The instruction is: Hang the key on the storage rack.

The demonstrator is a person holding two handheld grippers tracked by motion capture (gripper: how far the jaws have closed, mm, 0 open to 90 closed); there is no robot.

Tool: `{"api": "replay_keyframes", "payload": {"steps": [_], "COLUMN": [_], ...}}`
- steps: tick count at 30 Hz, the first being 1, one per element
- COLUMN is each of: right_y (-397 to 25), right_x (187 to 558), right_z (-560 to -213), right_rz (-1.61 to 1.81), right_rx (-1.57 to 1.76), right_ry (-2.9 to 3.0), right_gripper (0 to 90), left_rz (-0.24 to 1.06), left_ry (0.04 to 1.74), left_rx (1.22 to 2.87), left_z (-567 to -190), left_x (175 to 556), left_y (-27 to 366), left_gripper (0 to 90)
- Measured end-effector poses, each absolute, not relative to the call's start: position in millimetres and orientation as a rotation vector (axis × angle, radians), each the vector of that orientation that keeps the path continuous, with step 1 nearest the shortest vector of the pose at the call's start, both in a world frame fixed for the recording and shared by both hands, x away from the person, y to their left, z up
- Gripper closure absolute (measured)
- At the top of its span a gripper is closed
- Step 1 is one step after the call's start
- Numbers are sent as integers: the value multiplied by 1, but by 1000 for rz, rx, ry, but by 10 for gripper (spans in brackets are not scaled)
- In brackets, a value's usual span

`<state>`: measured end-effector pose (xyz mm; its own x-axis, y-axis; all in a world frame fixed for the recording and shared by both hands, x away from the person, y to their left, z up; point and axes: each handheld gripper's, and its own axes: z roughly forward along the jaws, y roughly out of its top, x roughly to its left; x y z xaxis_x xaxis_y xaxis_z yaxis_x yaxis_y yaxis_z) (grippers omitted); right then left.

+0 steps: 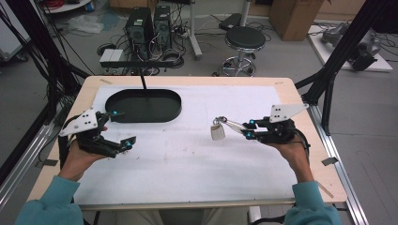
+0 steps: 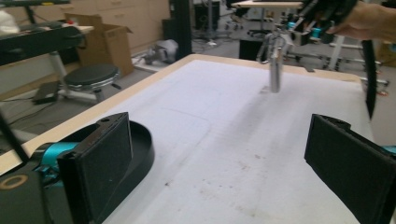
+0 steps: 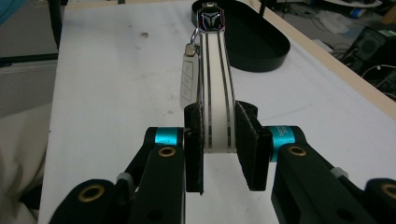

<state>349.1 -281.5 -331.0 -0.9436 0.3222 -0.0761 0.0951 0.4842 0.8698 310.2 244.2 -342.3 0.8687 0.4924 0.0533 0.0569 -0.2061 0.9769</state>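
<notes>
My right claw (image 1: 245,127) is squeezed tight on a white and silver key fob (image 3: 215,88). The fob sticks out from between the two black pads. A small silver key tag (image 1: 217,131) hangs down from the far end of the fob on a ring. It hangs over the middle of the worktop (image 1: 197,159), a bit toward the right edge. I cannot tell if the tag touches the white cover.

My left claw (image 1: 121,127) is wide apart and holds nothing. It sits near the left edge of the worktop, just beside the black oval tray (image 1: 143,106). The tray lies near the far left corner. In the left gripper view I see the tray's rim right behind one of my pads (image 2: 100,163). The two claws are well apart from each other.
</notes>
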Motion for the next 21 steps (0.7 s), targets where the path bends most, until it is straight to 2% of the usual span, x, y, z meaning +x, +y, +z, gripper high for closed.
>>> {"api": "replay_keyframes", "payload": {"steps": [16,21], "right_y": [-221,-209], "right_x": [358,360], "right_z": [-324,-324], "right_rz": [1425,1414], "right_rx": [160,117], "right_ry": [2599,2625], "right_gripper": [746,746], "left_rz": [326,302], "left_ry": [268,248], "left_rx": [1892,1934], "left_z": [-316,-315], "left_x": [329,335], "left_y": [200,188], "left_gripper": [81,109]}}
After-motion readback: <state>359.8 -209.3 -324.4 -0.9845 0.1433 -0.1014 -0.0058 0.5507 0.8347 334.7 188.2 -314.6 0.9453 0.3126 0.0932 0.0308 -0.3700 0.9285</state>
